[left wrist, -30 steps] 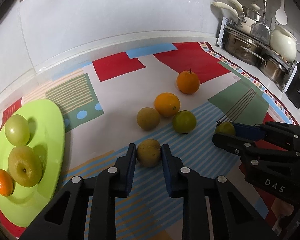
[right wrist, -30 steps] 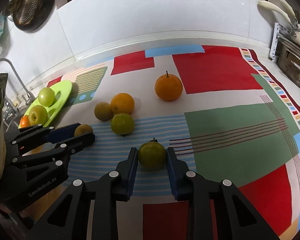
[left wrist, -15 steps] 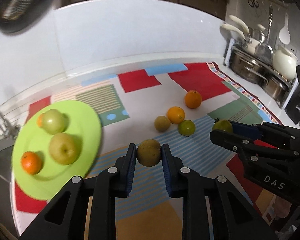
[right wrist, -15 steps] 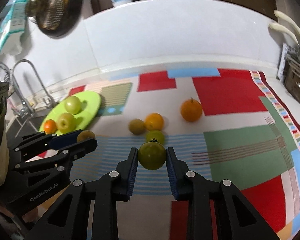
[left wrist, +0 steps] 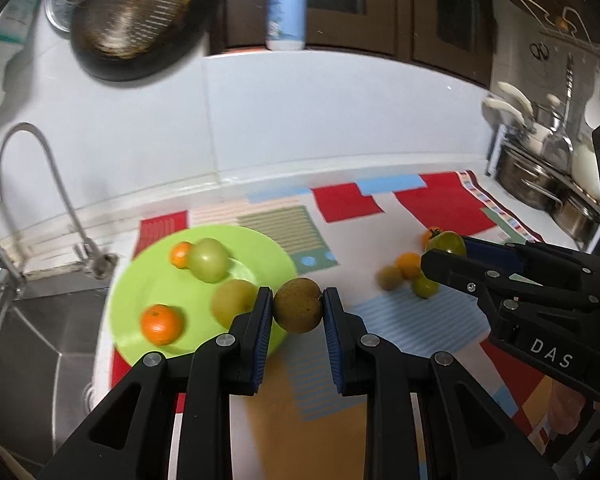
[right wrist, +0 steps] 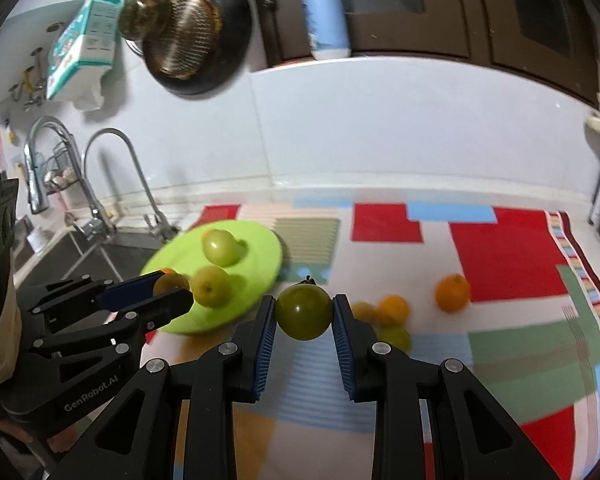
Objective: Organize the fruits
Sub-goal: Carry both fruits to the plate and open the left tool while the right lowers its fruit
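Here the left gripper pinches a brown fruit at its widest girth, above the mat near the plate; the right gripper pinches a green fruit likewise. Both look firm, round, light and apt to roll, so hold across the middle

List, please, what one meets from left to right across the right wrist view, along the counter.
Left gripper → green plate → green fruit in the right gripper → lone orange.
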The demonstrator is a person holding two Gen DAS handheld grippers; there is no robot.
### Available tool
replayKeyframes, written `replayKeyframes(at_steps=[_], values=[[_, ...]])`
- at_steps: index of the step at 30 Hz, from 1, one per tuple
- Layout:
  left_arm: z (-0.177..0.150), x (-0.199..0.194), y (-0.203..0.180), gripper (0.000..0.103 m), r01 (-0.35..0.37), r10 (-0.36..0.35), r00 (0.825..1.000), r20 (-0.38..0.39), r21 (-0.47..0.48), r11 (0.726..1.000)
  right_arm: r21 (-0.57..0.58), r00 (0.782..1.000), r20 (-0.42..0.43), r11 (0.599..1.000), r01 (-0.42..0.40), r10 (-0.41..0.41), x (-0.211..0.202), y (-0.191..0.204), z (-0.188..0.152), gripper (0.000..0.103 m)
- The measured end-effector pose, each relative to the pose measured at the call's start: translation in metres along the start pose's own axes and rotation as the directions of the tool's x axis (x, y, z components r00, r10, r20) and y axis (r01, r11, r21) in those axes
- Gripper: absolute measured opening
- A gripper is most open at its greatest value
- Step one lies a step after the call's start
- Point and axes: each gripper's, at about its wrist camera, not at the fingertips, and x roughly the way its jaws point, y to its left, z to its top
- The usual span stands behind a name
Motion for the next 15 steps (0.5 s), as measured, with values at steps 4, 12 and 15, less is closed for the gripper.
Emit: replayKeyframes(at_steps=[4,12,15], values=[[0.004,-0.003,0.018,0.026,-0.031,0.031,1.0,0.007,-0.011,0.999,-0.014,0.999,0.009,0.999,-0.043,0.043,0.01,0.016,0.011,0.03],[0.01,0.001,0.051,0.026,-0.088,0.089,0.996,0.018,-0.045,0.995,-0.063,0.994,-0.002,0.992,-0.106,0.106,0.039,0.044,0.026,0.03],[0.011,0.007,0.063,0.026,-0.102,0.104,0.995,0.015,-0.064,0.993,-0.08,0.992,-0.011,0.989,-0.123,0.122,0.052,0.052,0.032,0.03]])
